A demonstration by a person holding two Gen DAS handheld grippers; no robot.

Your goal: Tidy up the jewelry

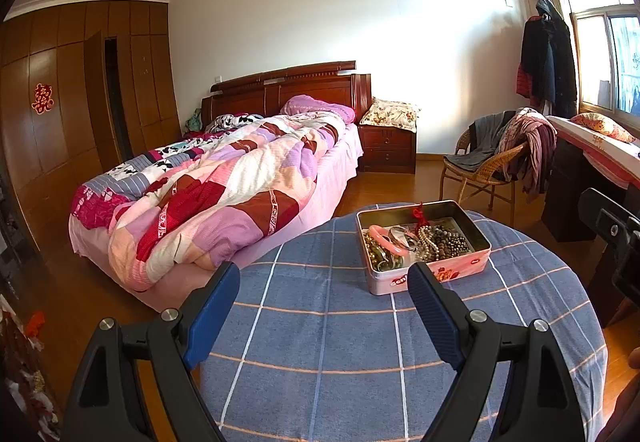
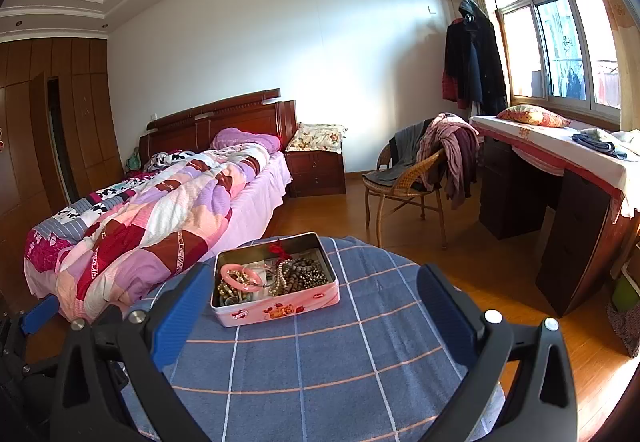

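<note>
A pink tin box (image 1: 468, 267) (image 2: 280, 308) stands open on a round table with a blue checked cloth (image 1: 320, 342) (image 2: 340, 354). Inside lie a pink bangle (image 1: 386, 240) (image 2: 244, 278), dark bead strings (image 1: 452, 242) (image 2: 310, 272), pearl strands and a red tassel (image 1: 419, 212). My left gripper (image 1: 324, 282) is open and empty, just short of the box and to its left. My right gripper (image 2: 316, 282) is open and empty, its fingers on either side of the box, a little nearer than it.
A bed with a patchwork quilt (image 1: 224, 182) (image 2: 152, 210) stands close left of the table. A wicker chair with clothes (image 1: 492, 162) (image 2: 416, 170) and a dark desk (image 2: 560, 202) are on the right. The other gripper shows at the right edge (image 1: 616, 238).
</note>
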